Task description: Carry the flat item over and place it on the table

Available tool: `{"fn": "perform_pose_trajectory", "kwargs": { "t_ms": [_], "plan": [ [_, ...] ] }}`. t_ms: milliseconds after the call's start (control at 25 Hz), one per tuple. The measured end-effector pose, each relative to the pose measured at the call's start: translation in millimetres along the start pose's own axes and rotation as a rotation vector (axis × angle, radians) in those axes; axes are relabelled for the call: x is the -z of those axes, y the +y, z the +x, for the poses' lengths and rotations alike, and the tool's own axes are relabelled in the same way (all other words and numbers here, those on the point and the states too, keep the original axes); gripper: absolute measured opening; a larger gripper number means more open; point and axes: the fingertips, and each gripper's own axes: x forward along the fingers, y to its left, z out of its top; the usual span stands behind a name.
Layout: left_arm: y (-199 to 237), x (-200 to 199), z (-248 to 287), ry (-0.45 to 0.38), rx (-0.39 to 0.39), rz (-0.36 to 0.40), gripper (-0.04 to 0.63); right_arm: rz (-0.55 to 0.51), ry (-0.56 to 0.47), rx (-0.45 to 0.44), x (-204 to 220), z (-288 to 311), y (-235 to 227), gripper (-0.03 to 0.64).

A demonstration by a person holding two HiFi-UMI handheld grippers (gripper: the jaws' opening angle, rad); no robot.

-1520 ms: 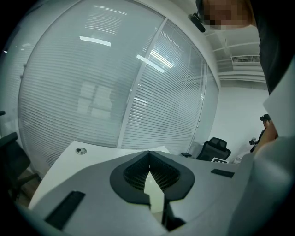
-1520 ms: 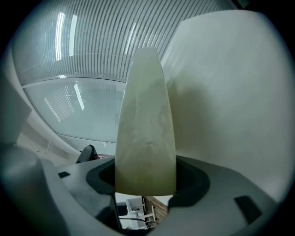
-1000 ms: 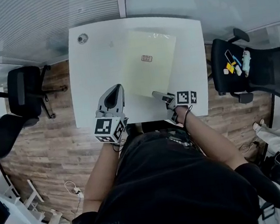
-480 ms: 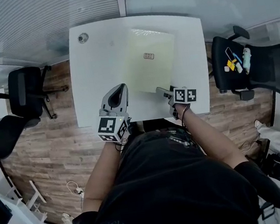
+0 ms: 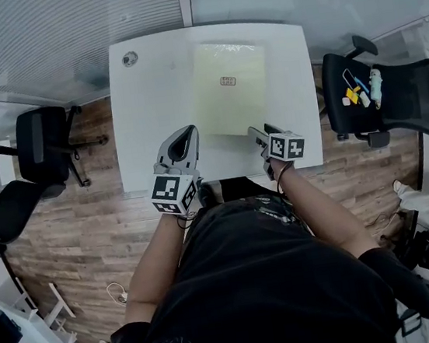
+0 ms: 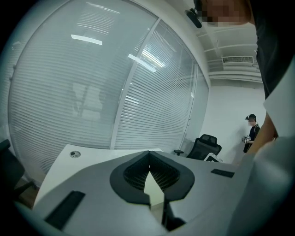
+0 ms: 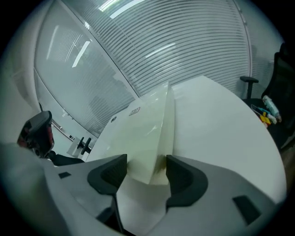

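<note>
At your 11 o'clock, the left hand-held gripper hovers over the near edge of the desk, jaws pressed together on nothing, likely parked out of the way. The sheet lies flat on the desk between 12 and 1 o'clock and looks already set down. At 1 o'clock, your right hand-held gripper stands spread astride the sheet's near corner. Its jaws have just been closing, yet the pads do not look clamped, so you are probably nudging or squaring it.
</note>
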Motion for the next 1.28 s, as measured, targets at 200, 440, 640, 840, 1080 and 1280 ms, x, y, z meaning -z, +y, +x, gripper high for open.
{"fn": "perform_pose_trajectory", "kwargs": {
  "t_ms": [200,440,640,840,1080,1280],
  "plan": [
    [-4.5,-3.2,-18.5,-0.006,0.016,0.030,0.012,-0.055,-0.035,0.038,2.2,-10.6,3.1,0.272],
    [-9.7,-4.7,-43.2,-0.013,0.023,0.053,0.012,-0.160,-0.038,0.154,3.1,-16.7,-4.3,0.241],
    [-19.5,-2.5,-57.0,-0.020,0.031,0.068,0.012,-0.257,-0.058,0.203,2.4,-19.6,-1.6,0.232],
    [-22.4,-7.1,-71.7,-0.031,0.041,0.082,0.012,-0.385,-0.081,0.276,-1.2,-24.4,0.2,0.173],
    [-28.0,-14.3,-83.6,-0.058,0.062,0.098,0.012,-0.416,-0.179,0.270,-20.5,-46.7,28.3,0.146],
    [-38.8,-23.8,-98.0,-0.093,0.091,0.116,0.012,-0.449,-0.257,0.255,-30.0,-72.1,61.7,0.118]
  ]
}}
